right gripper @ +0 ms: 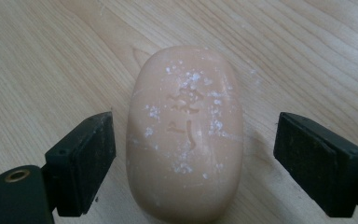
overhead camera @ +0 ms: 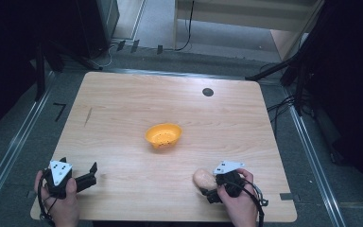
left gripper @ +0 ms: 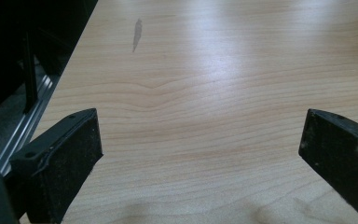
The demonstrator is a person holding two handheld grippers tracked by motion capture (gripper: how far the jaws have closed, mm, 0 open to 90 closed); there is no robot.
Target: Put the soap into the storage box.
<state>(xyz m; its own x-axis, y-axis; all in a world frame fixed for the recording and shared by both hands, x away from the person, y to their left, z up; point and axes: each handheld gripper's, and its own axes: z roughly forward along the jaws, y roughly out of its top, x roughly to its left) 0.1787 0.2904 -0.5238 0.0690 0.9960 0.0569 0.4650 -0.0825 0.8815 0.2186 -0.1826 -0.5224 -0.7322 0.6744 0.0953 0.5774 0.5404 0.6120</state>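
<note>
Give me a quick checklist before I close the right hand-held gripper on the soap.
1. Pale peach oval soap bar lies between the right hand-held gripper jaws: ok.
2. Pads touching the soap: not ok, a gap shows on each side.
3. Soap centred between the jaws: not ok, it sits nearer the left jaw in the right gripper view.
4. Soap flat on the light wooden table: ok.
5. Orange perforated plastic bowl upright, nothing seen in it, at table centre: ok.
6. Left hand-held gripper open, apart from the soap and bowl: ok.
</note>
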